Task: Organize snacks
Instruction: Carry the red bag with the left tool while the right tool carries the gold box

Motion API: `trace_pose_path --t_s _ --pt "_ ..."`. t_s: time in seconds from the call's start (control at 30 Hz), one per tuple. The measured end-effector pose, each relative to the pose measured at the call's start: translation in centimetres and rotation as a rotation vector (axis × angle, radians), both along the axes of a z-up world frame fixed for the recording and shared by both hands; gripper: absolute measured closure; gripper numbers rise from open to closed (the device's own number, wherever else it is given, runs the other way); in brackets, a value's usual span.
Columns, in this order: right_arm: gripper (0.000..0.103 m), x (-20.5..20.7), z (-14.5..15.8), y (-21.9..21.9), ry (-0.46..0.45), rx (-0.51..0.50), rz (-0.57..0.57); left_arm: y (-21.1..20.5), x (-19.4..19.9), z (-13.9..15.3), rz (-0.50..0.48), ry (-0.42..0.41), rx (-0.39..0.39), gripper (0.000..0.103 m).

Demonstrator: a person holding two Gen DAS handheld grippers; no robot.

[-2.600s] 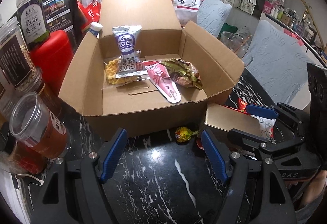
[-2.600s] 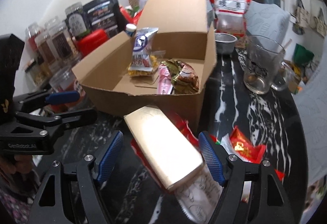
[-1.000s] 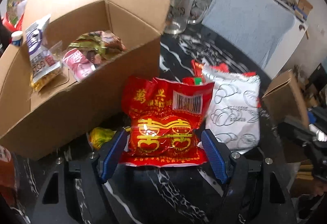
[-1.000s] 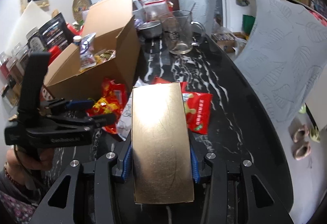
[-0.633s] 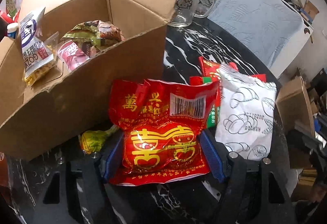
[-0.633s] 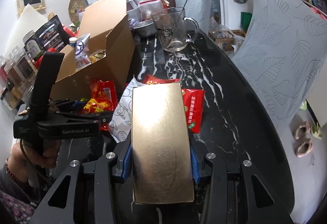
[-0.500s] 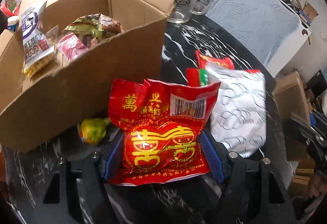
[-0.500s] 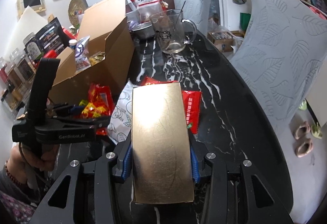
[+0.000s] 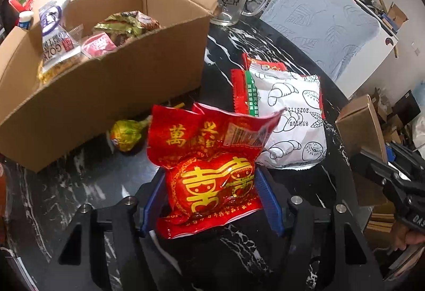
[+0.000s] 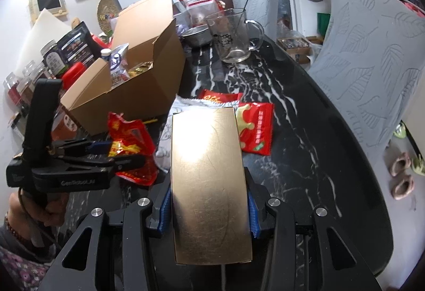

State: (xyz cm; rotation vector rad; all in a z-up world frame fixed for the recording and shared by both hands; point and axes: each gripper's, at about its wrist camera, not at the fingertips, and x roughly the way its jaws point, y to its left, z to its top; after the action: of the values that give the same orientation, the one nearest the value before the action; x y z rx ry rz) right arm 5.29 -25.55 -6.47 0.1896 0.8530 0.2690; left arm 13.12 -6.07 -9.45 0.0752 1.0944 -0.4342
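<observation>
Because both tongs already carry a snack, this moment is about how each load will handle. The left tongs (image 9: 209,190) are closed on a red foil packet (image 9: 209,158), pinched across its lower, puffier half at about 6 o'clock in the left wrist view. The packet looks light, soft and crinkly; its upper edge flops forward, so I judge the hold is best kept low on the filled part, where the film will not slide. The right tongs (image 10: 209,200) are closed on the two long sides of a gold box (image 10: 209,179), which fills the middle of the right wrist view. It looks stiff and smooth, perhaps slippery, so a squeeze across the flat sides suits it.

The open cardboard box (image 9: 106,83) stands on the dark marble bench (image 9: 265,33) at 10 o'clock from the left tongs. Inside lie a white and purple bag (image 9: 54,33) leaning against the far left wall, a green and gold wrapped bundle (image 9: 127,24) and a pink packet (image 9: 98,45).

On the bench outside, a white bread-print bag (image 9: 292,121) lies at 1 o'clock on top of other red packets (image 9: 240,91), and a small green-yellow sweet (image 9: 126,135) lies just beside the box front. A glass mug (image 10: 231,36), apparently empty, stands beyond the box.
</observation>
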Motion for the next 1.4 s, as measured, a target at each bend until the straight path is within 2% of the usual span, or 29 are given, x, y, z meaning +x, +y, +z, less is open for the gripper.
trace_pose_path --t_s 0.13,0.23,0.33,0.5,0.73,1.0,1.13,1.33,1.4 --pt "0.059 -0.4 -0.2 0.0 0.009 0.006 -0.012 -1.5 0.1 -1.0 -0.024 0.0 0.068 0.03" --pt "0.059 -0.6 -0.3 -0.1 0.013 0.003 -0.017 -2.4 -0.3 -1.4 -0.036 -0.041 0.114 0.028" --pt "0.059 -0.5 -0.4 -0.3 0.021 0.0 -0.035 -2.3 -0.4 -1.4 -0.02 -0.071 0.094 0.028" --pt "0.059 -0.7 -0.4 -0.8 0.022 -0.003 -0.052 -1.8 -0.8 -1.1 0.023 -0.068 0.085 0.033" --pt "0.059 -0.6 -1.1 -0.7 0.042 0.019 -0.05 -0.3 -1.7 -0.4 -0.001 -0.014 0.001 0.04" --pt "0.059 -0.9 -1.3 0.9 0.048 0.019 -0.013 0.4 -2.7 -0.5 -0.018 -0.005 0.004 0.04" --pt "0.059 -1.1 -1.3 1.2 0.049 0.024 -0.009 1.3 -3.5 -0.6 -0.036 0.05 -0.005 0.04" --pt "0.059 -1.1 -1.5 1.9 0.064 0.02 -0.003 3.0 -5.0 -0.3 -0.05 0.044 0.037 0.04" --pt "0.059 -1.1 -1.6 2.3 0.067 0.019 0.007 3.3 -4.9 -0.4 -0.045 0.05 0.019 0.04"
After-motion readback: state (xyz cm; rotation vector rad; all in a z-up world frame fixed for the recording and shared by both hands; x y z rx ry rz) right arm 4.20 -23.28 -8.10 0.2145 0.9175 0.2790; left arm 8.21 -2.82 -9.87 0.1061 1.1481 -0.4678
